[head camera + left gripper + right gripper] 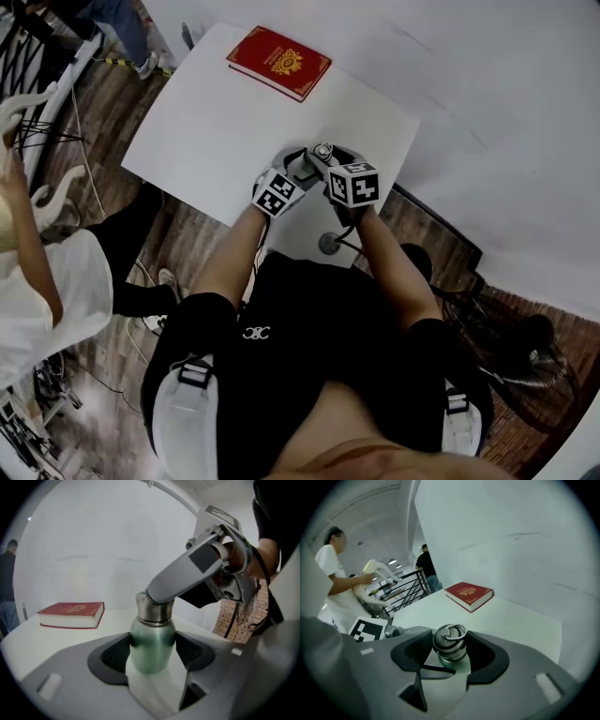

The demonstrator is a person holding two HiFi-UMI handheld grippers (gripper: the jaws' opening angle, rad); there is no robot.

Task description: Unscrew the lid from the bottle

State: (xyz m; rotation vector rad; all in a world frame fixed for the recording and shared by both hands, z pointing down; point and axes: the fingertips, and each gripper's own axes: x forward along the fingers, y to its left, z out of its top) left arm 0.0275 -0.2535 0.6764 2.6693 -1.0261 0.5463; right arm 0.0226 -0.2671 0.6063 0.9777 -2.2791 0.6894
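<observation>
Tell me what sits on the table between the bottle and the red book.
Nothing: only bare white table lies between the bottle and the red book, clearest in the left gripper view.

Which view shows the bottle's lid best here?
The right gripper view: it looks down on the whole top of the lid, which stands between the jaws of the right gripper. The left gripper view shows only the lid's steel side, below that gripper's tip. In the head view it is a small speck.
</observation>
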